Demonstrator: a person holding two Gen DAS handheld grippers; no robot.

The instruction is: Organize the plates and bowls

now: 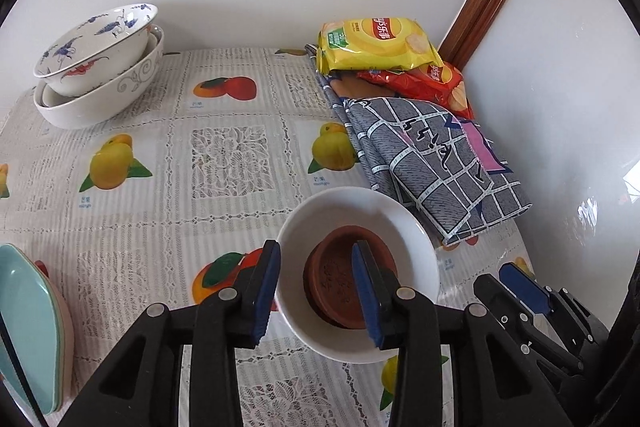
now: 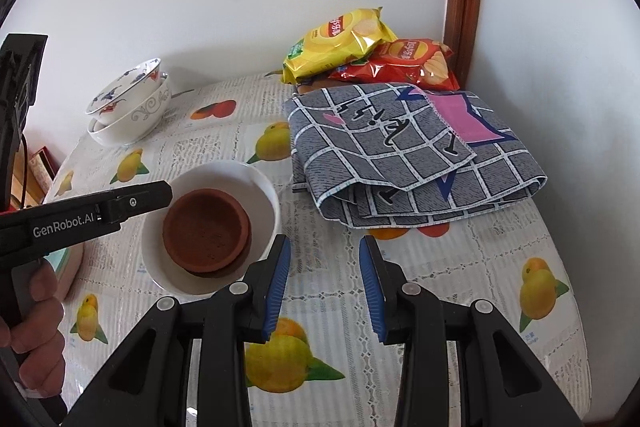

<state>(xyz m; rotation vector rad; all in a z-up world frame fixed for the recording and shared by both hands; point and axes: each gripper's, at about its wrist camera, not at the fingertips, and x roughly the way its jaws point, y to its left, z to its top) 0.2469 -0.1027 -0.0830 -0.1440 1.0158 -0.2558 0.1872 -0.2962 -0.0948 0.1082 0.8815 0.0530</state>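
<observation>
**Left gripper straddles the bowl's rim**

We hold the left gripper (image 1: 316,291) low over the white bowl (image 1: 400,223), which sits on the counter (image 1: 160,187) with a brown clay dish (image 1: 340,267) nested inside it. Its jaws stand apart, and they bracket the bowl's near-left wall: one finger outside the rim, the other over the dish inside. From here the bowl lies straight ahead and slightly right of the gripper's centre line, so, in our judgement, a close on that wall is the move at hand. Whether either pad already touches the rim, we cannot tell.

Our right gripper (image 2: 324,283) hangs open too, empty, just right of the bowl over bare cloth; the left is clearly the nearer one.

Two stacked patterned bowls (image 1: 96,67) wait at the far-left corner, well apart from the white bowl, and teal plates (image 1: 28,327) sit at the near-left edge.
</observation>
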